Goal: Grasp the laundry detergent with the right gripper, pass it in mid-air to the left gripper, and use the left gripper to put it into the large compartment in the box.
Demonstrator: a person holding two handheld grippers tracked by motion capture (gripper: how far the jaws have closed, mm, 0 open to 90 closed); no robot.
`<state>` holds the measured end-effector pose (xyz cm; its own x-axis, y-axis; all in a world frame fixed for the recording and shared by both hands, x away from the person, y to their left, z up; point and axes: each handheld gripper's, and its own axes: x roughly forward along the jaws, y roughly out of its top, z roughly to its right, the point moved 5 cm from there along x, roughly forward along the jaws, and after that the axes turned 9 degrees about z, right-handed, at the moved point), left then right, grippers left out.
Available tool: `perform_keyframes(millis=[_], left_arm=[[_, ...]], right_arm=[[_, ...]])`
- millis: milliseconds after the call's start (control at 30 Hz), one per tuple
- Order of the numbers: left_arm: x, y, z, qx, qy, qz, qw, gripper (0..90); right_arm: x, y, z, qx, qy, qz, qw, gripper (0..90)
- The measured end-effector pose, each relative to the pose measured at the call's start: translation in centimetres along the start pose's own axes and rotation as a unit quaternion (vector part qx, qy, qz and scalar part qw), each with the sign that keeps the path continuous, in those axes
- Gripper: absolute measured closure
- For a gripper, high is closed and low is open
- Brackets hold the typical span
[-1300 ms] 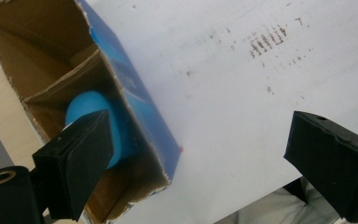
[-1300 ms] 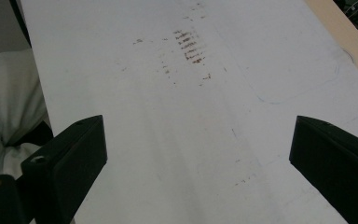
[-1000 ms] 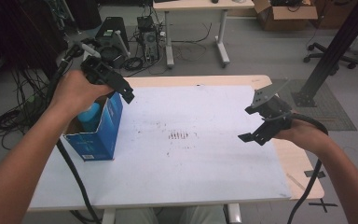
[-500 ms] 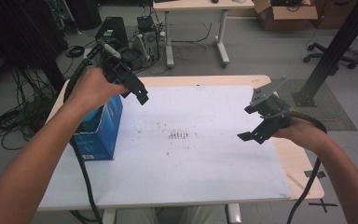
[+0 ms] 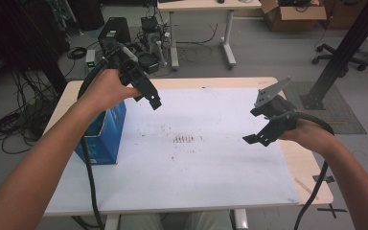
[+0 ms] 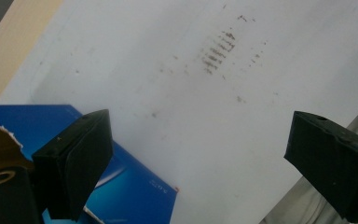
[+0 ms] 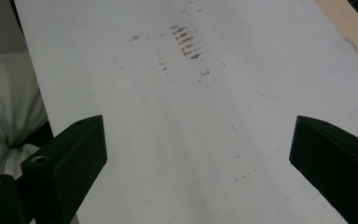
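The blue box (image 5: pixel 105 134) stood open-topped at the left edge of the white sheet (image 5: pixel 206 167). The left gripper (image 5: pixel 154 101) hung in the air just above and beside that box, jaws spread wide and empty. Well across the sheet from the box, the right gripper (image 5: pixel 250 139) was held aloft, likewise released and holding nothing

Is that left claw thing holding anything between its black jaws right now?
No: in the left gripper view the left gripper has its jaws spread wide, with nothing between them but the white table sheet.
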<state>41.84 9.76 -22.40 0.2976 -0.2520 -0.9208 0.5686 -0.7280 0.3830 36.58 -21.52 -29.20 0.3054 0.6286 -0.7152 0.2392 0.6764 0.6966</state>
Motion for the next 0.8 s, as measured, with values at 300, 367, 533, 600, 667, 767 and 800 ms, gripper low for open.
perform_keyframes(millis=[300,367,533,600,667,767,800], left_arm=[[1.3,0.7,0.5,0.045,-0.015,-0.011,0.9988,8.0],[1.6,0.9,0.7,0.059,-0.012,-0.011,0.9981,8.1],[1.9,1.4,1.2,0.082,-0.016,-0.007,0.9965,8.3],[2.2,1.8,1.5,0.098,-0.018,-0.002,0.9950,8.3],[2.4,2.1,1.6,0.106,-0.020,-0.001,0.9942,8.3],[2.6,2.4,1.6,0.115,-0.024,-0.003,0.9931,8.1],[2.7,2.4,1.6,0.116,-0.025,-0.004,0.9929,8.1]], right_arm=[[0.0,0.2,0.0,0.001,0.000,-0.004,1.0000,3.8],[-0.1,0.1,0.0,0.001,0.000,-0.008,1.0000,3.8],[-0.4,0.2,0.0,0.002,-0.004,-0.008,1.0000,3.8],[-0.6,0.3,0.1,0.002,-0.006,-0.007,1.0000,3.8],[-0.6,0.4,0.2,0.002,-0.006,-0.006,1.0000,3.8],[-0.6,0.4,0.4,0.003,-0.006,-0.006,1.0000,3.8],[-0.5,0.4,0.4,0.003,-0.005,-0.006,1.0000,3.8]])
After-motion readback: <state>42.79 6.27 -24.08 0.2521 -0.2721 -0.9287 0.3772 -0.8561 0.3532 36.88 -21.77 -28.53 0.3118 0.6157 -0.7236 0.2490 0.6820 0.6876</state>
